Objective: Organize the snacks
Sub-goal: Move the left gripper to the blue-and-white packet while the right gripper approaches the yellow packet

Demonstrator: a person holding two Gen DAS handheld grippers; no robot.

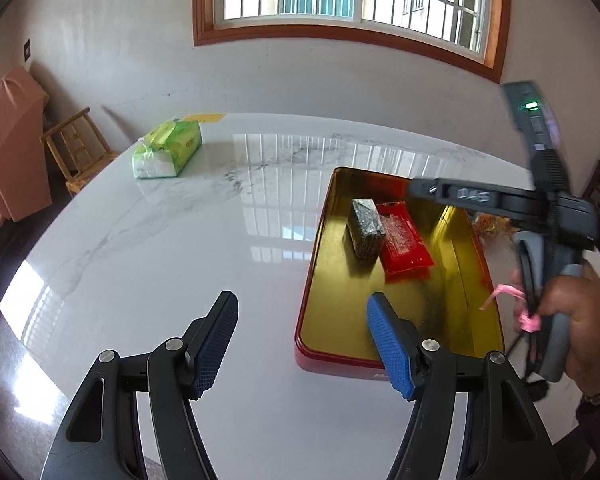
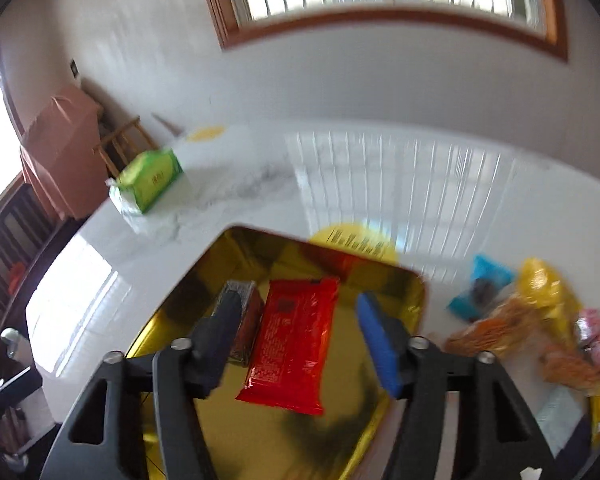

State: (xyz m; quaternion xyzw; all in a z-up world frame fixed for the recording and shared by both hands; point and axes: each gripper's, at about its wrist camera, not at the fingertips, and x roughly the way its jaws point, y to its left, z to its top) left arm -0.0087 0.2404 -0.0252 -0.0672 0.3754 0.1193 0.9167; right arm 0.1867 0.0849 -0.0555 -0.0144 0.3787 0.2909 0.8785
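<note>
With both right tongs and left tongs gaping empty and the red packet lying in the gold tin, fetch the loose snacks off the table next, laying each flat beside it.

A gold-lined red tin is seen on the white table, holding a dark packet beside a red packet. The left claw is held open nearby.
</note>
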